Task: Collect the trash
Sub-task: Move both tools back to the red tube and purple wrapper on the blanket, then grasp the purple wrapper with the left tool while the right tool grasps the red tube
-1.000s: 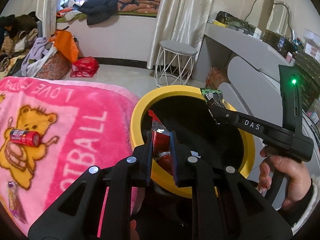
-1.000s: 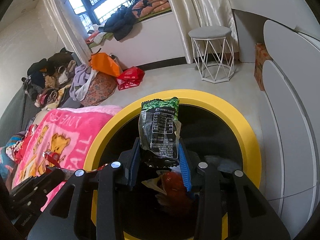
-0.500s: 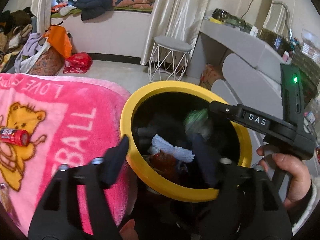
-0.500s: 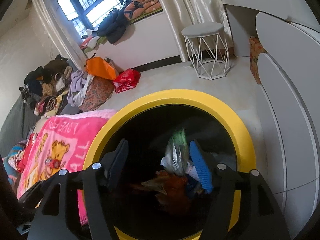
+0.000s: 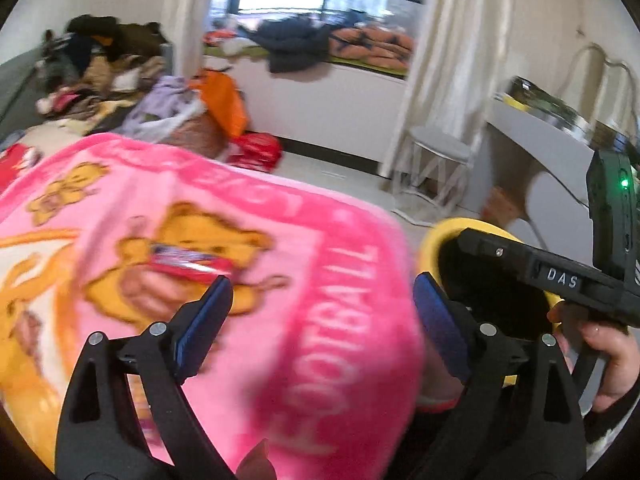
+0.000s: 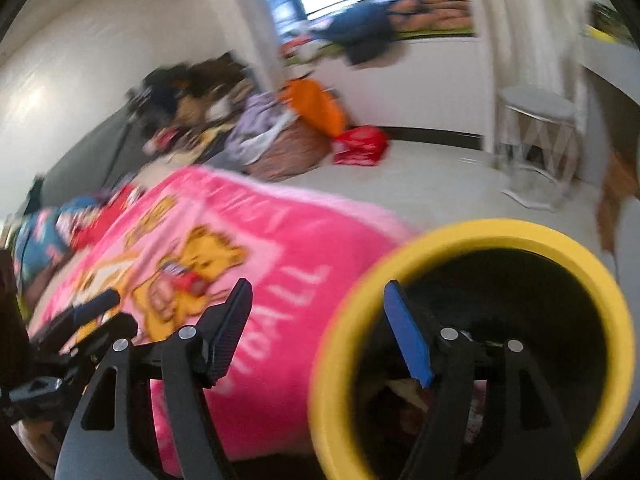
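My left gripper point(image 5: 322, 284) hangs over the pink bear blanket point(image 5: 320, 248), its jaws opening with nothing between them. A red wrapped snack point(image 5: 188, 262) lies on the blanket just beyond the left finger. The yellow-rimmed black bin point(image 5: 440, 228) stands to the right, beside the blanket. In the right wrist view my right gripper point(image 6: 316, 286) straddles the bin's near rim point(image 6: 480, 232); its jaws are opening and hold nothing. Trash point(image 6: 400, 392) lies inside the bin. The red snack point(image 6: 188, 280) shows on the blanket, blurred. A hand point(image 5: 608, 352) holds the right gripper's handle.
A white wire stool point(image 5: 436, 152) and a grey dressing table point(image 5: 540, 132) stand behind the bin. Heaped clothes and an orange bag point(image 5: 224, 100) sit past the blanket, with a red bag point(image 6: 360, 144) on the floor. Both views are blurred by motion.
Both grippers let go of their wrappers, red from the left and green-black from the right, which dropped into the bin. Both opened and swung left from the bin toward the blanket.
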